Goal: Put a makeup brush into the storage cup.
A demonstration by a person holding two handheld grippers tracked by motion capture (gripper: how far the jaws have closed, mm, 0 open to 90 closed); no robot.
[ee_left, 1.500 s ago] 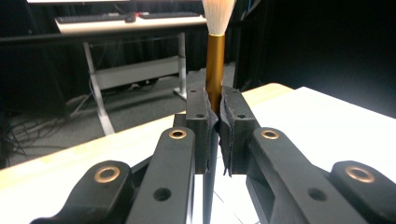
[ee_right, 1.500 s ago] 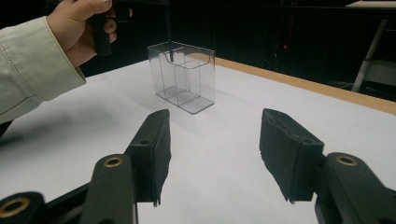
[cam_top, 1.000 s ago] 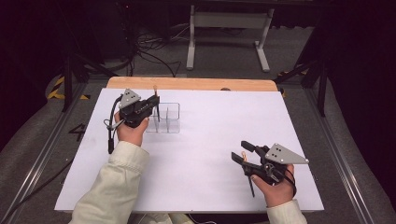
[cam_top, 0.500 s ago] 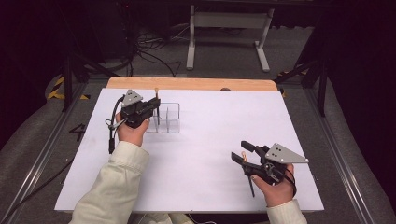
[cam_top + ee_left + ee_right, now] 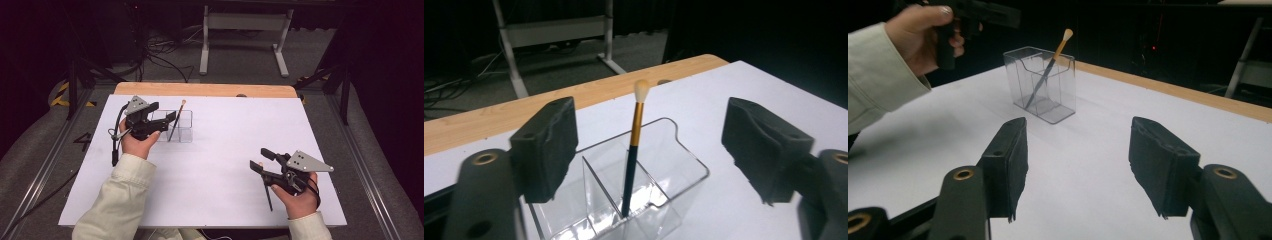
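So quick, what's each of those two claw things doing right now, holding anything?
Left gripper: open, jaws just opened, apart from the black-and-gold makeup brush standing in the clear plastic organiser.
Right gripper: open, holding nothing.

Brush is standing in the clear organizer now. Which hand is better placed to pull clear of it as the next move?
Left. The left gripper sits right at the clear organizer, its jaws having just opened, with the brush standing free between them. The right gripper rests open at the table's near right, nothing between its jaws.
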